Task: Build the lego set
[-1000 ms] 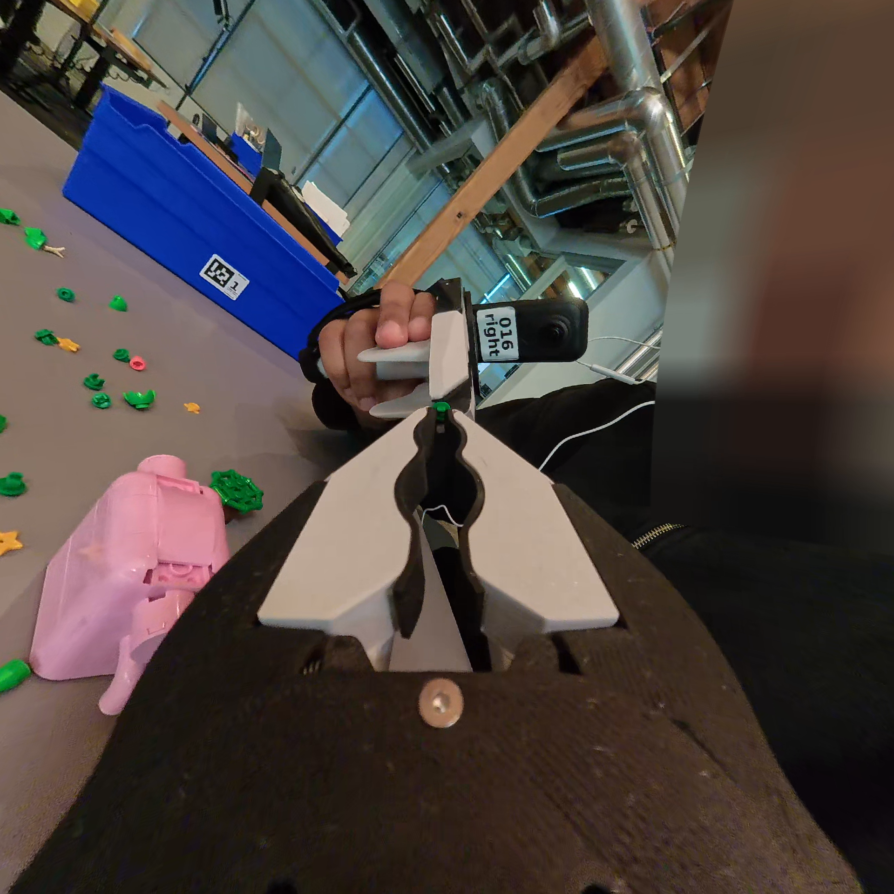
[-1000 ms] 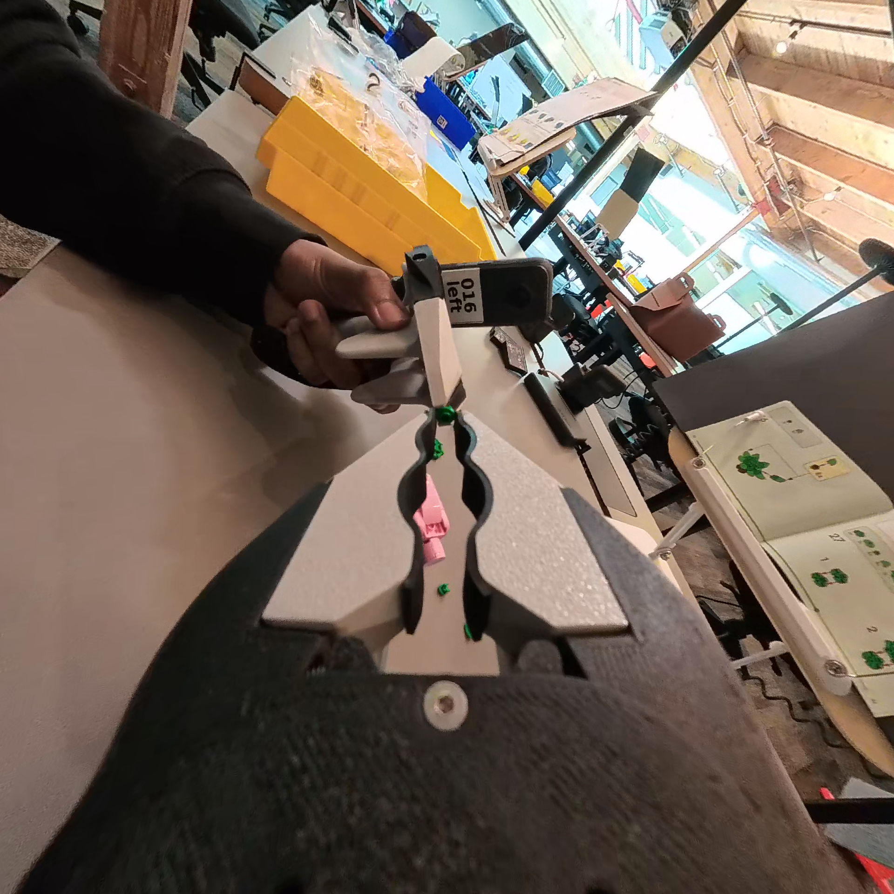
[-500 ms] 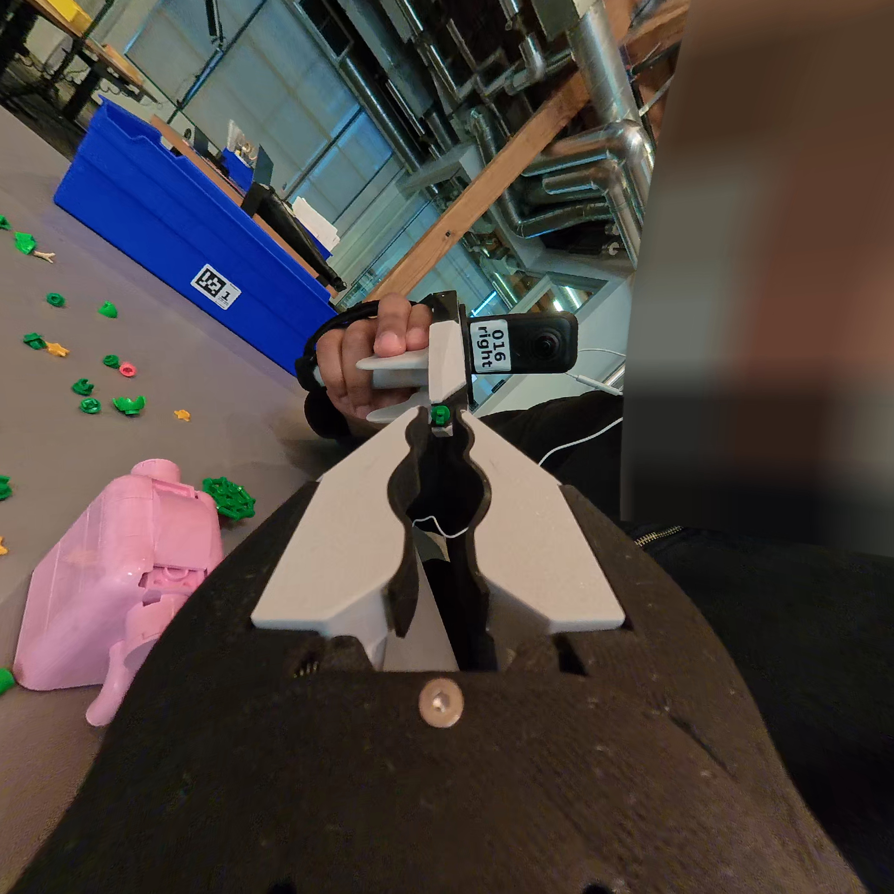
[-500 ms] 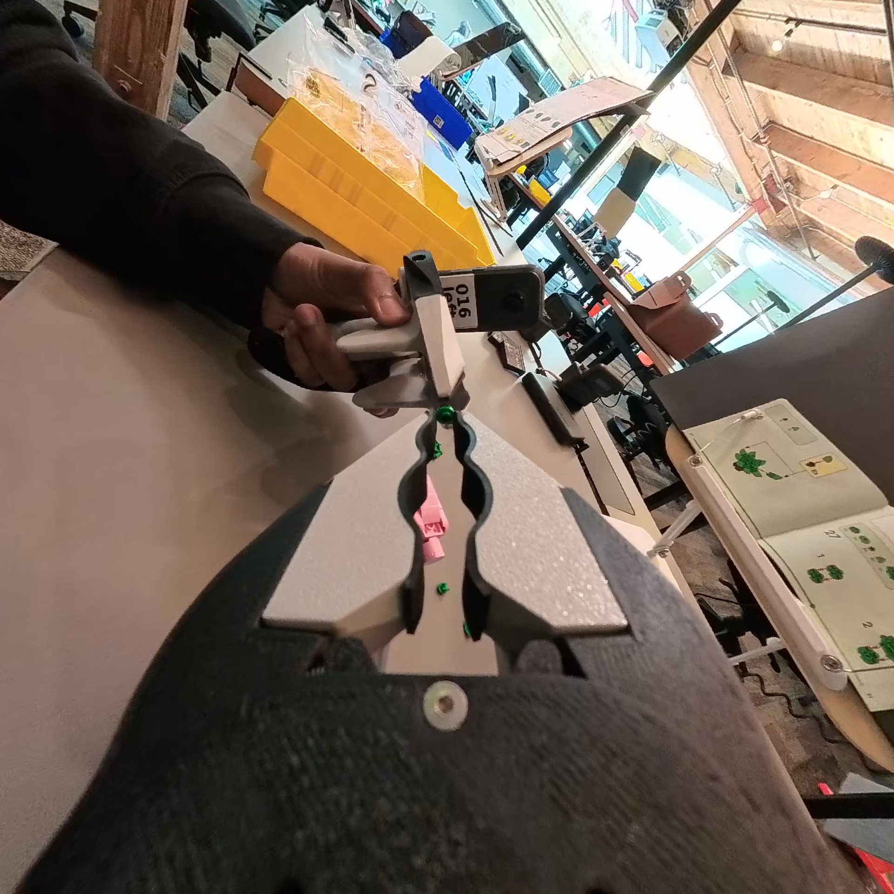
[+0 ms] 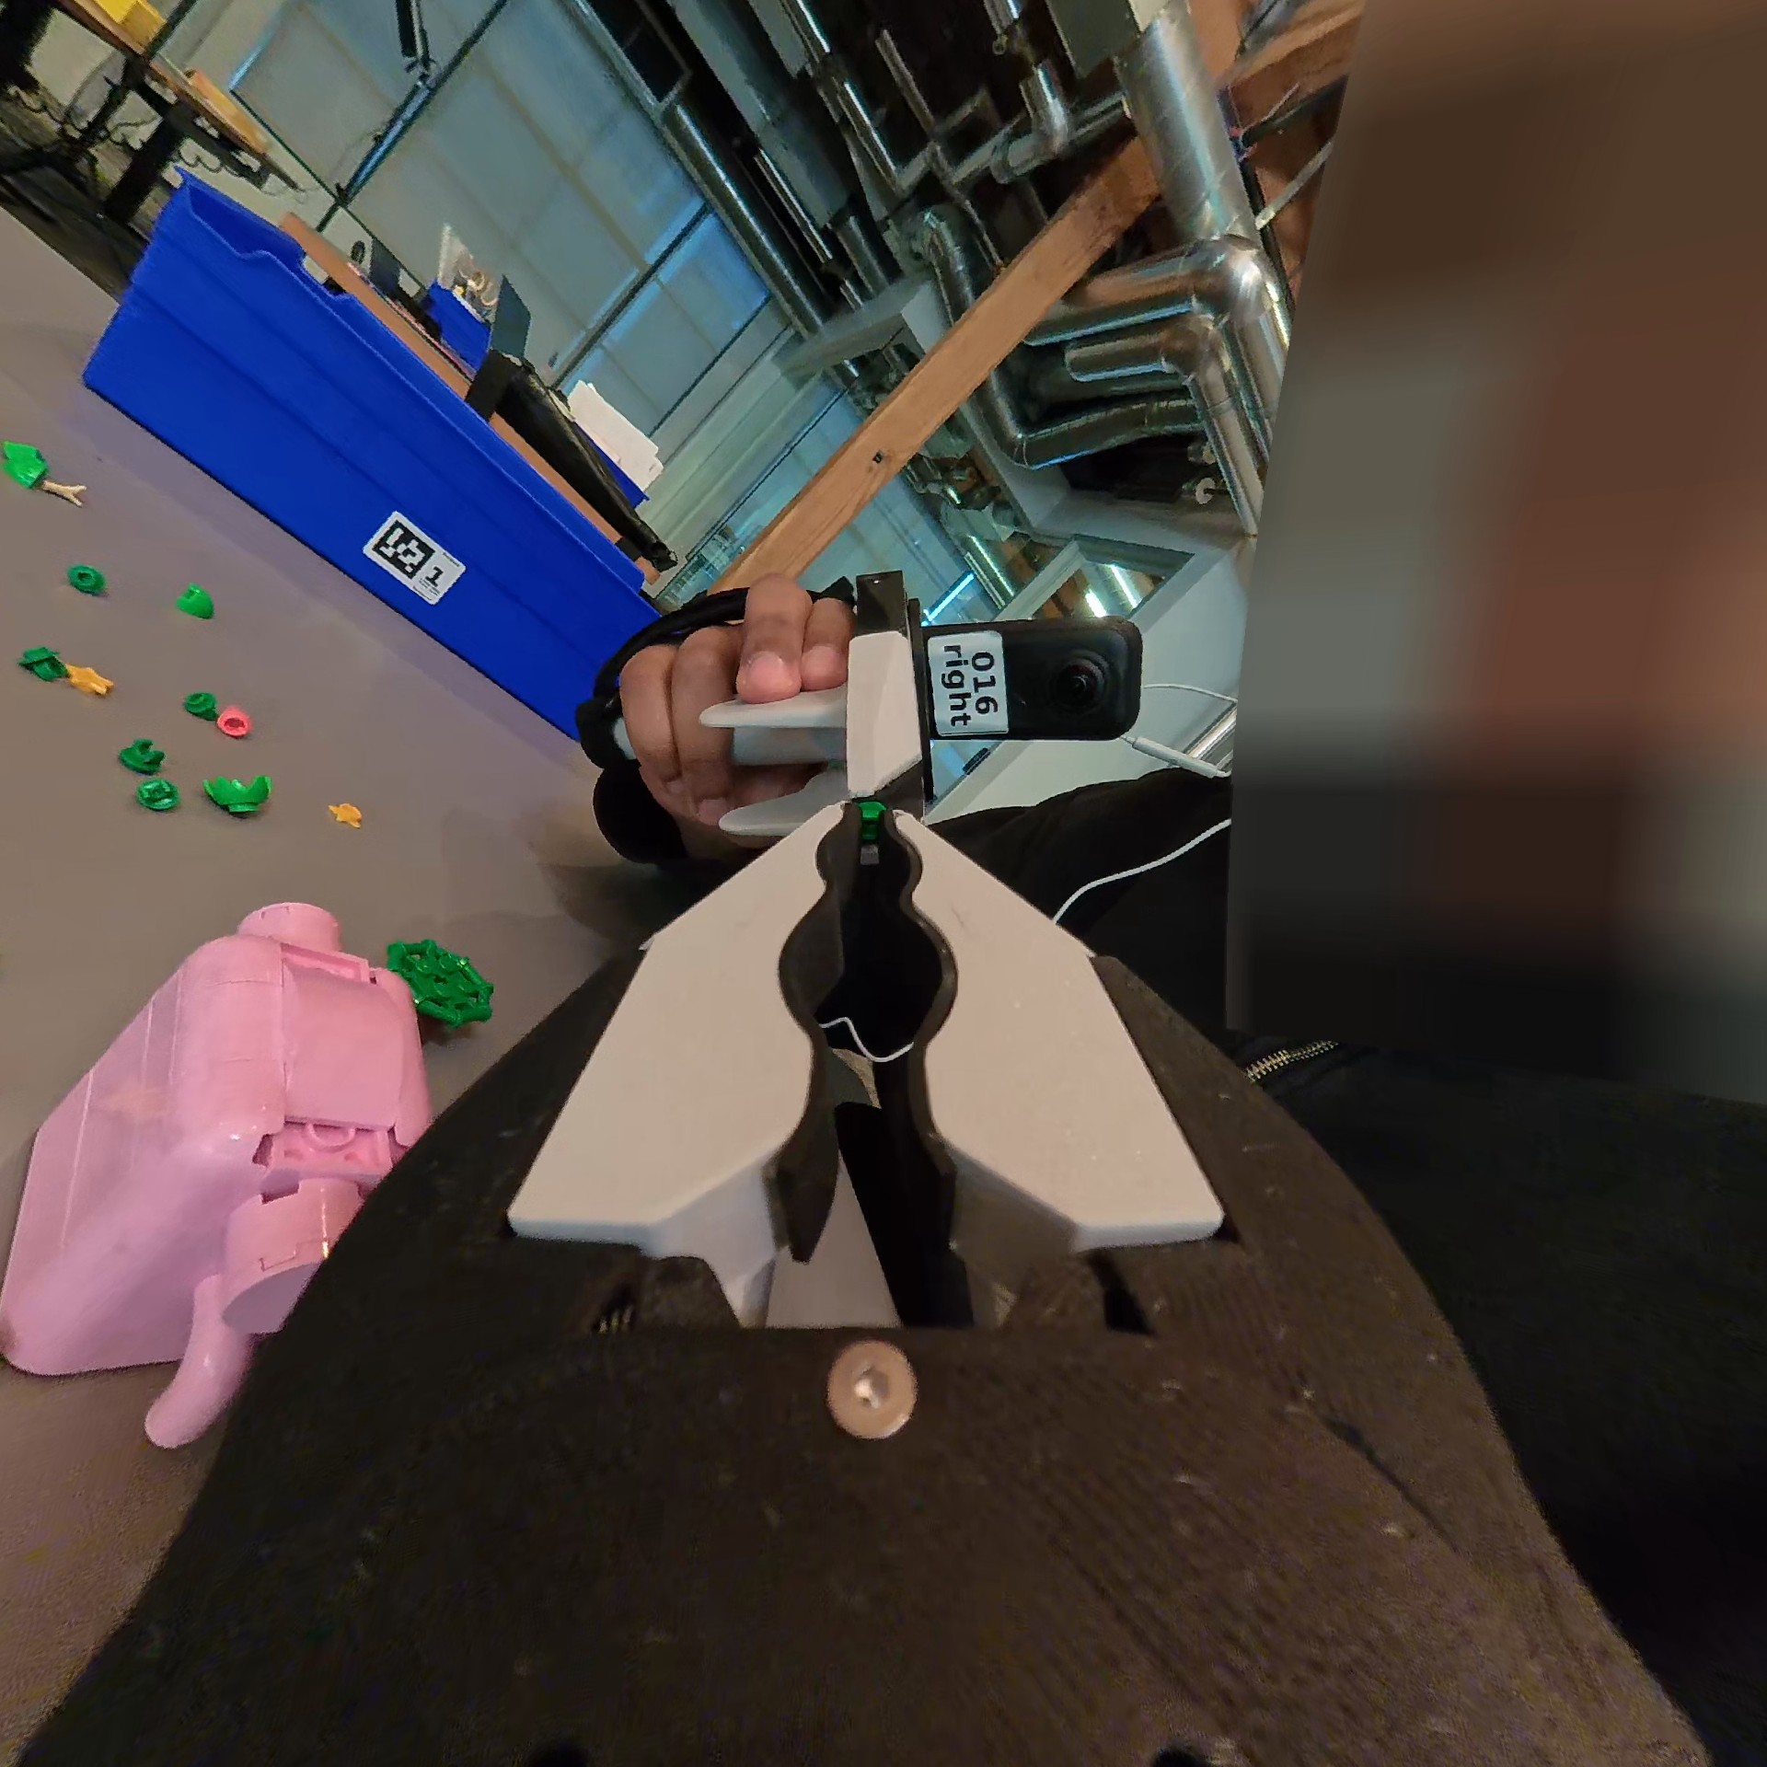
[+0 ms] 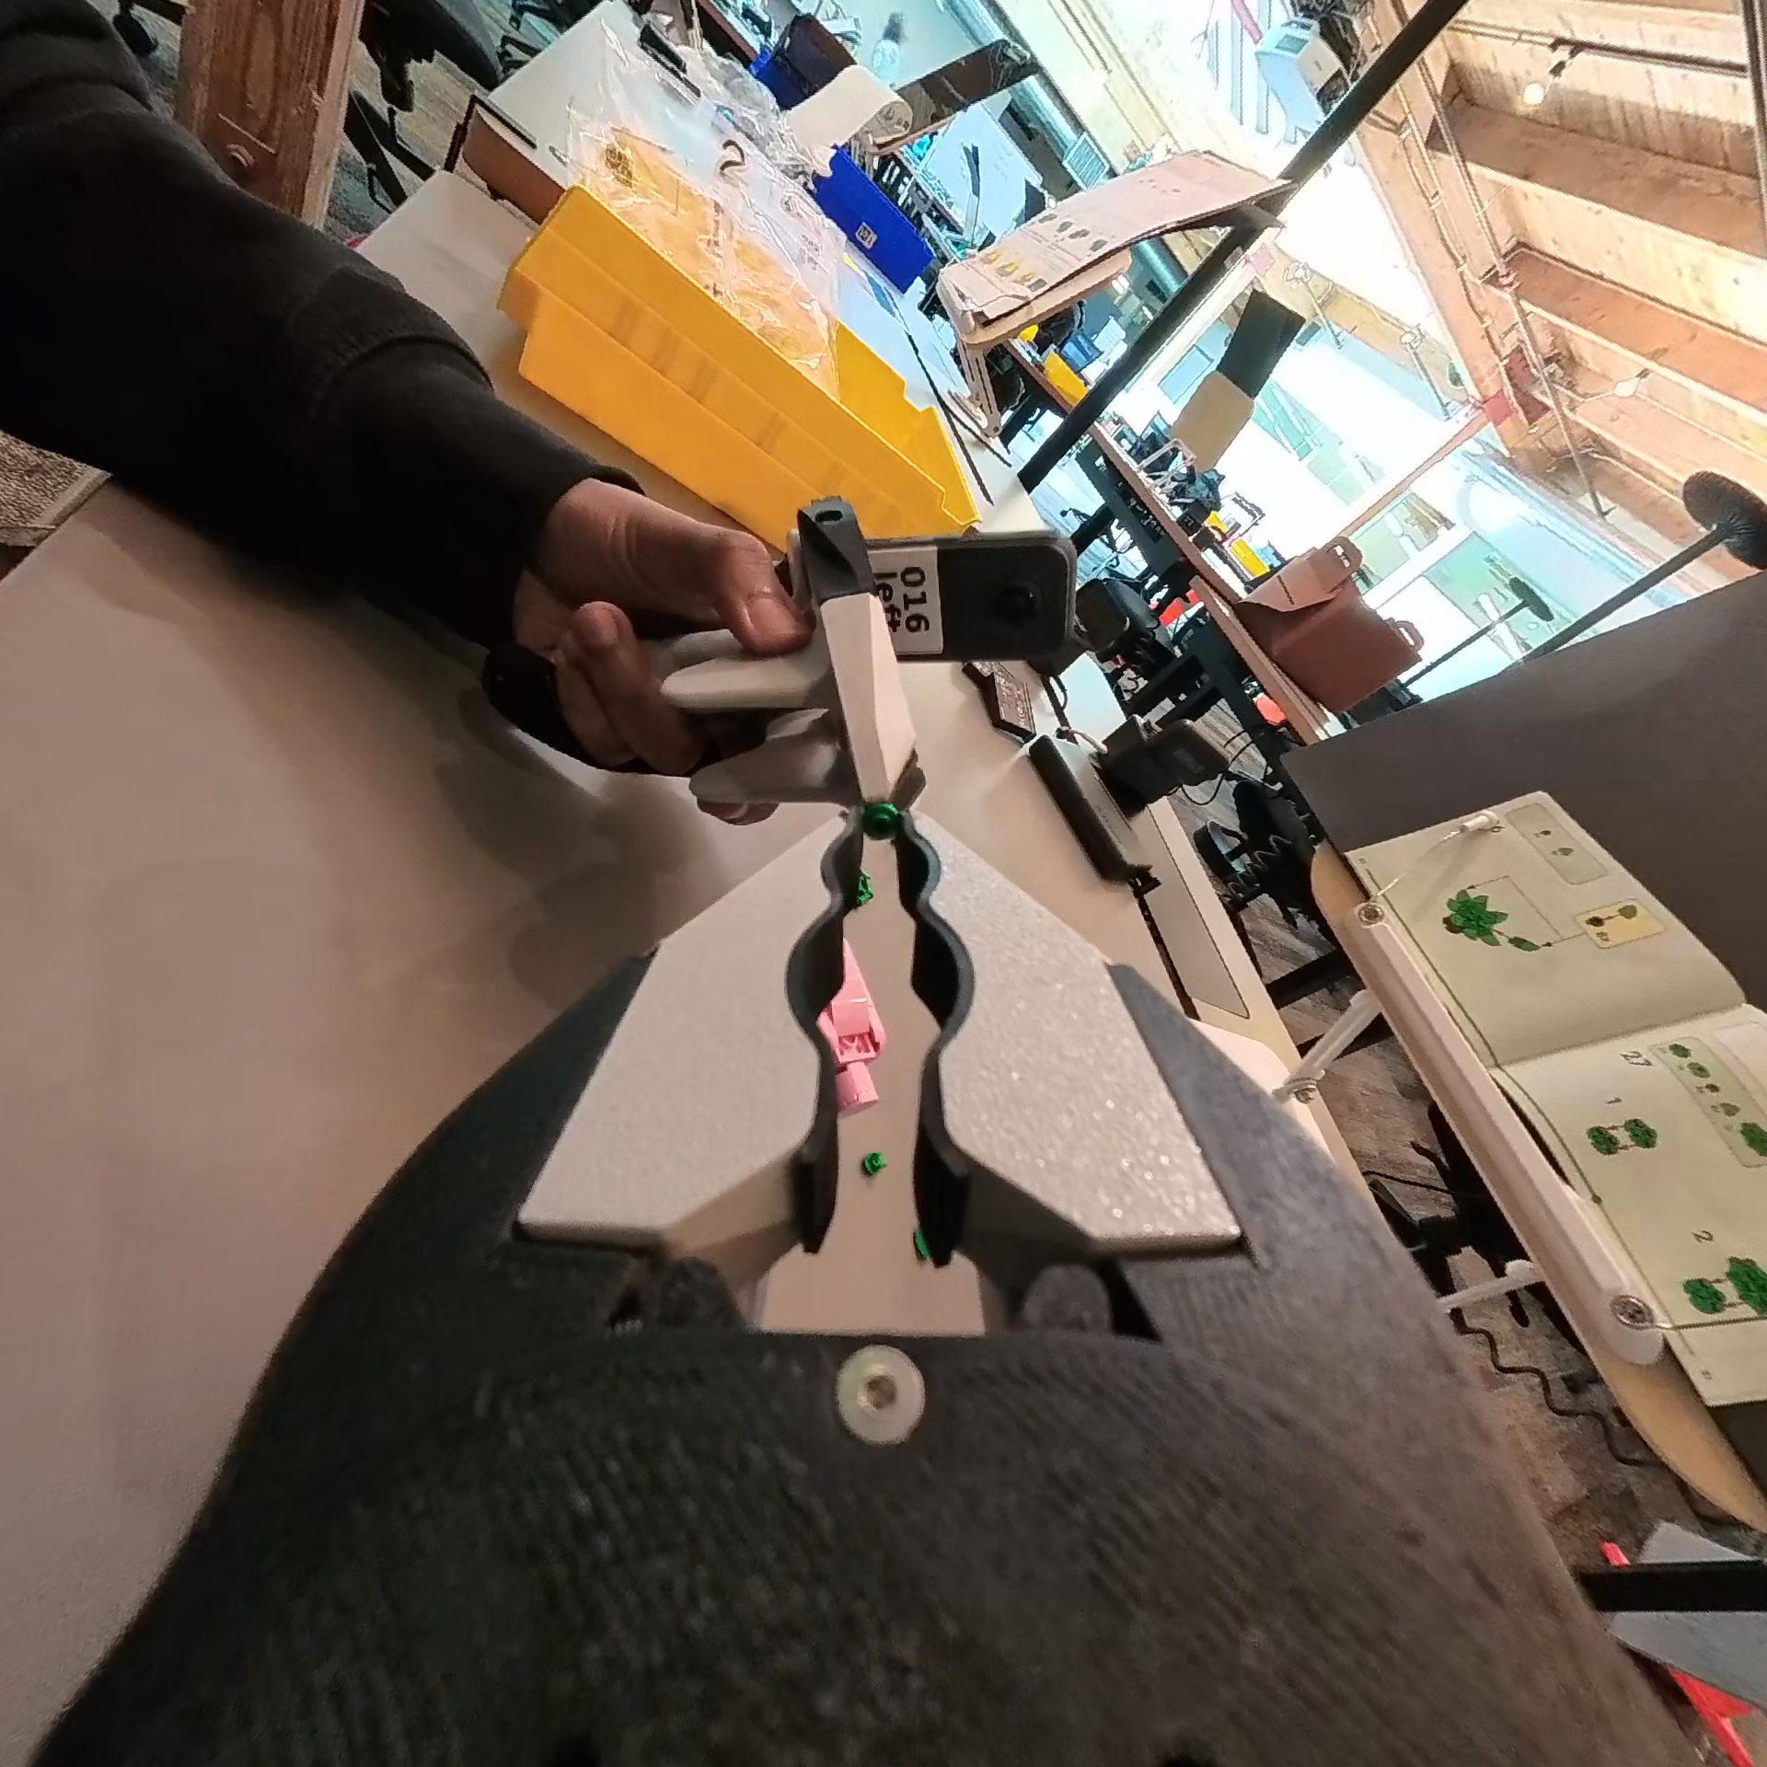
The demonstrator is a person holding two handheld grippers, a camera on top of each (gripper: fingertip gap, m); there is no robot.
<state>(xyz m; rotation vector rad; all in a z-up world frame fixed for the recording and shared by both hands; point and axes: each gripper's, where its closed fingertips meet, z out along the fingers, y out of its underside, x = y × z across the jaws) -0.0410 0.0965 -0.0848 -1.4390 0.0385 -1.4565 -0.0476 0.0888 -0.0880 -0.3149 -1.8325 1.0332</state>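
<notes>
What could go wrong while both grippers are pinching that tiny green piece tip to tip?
The green piece is held only at the very tips of the left gripper and right gripper; a slight misalignment could pop it loose. If it drops among the scattered green pieces on the table, it may be hard to find.

2 hand-held grippers (image 5: 868, 811) (image 6: 878, 820), 1 pink build (image 5: 206, 1128), 1 blue bin (image 5: 316, 421), 2 stacked yellow bins (image 6: 727, 382), 1 instruction booklet (image 6: 1568, 1042).

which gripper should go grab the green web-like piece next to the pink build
Left, probably. The green web piece lies beside the pink build, close to the left gripper. Both grippers' jaws meet at one small green piece, so release comes first.
</notes>
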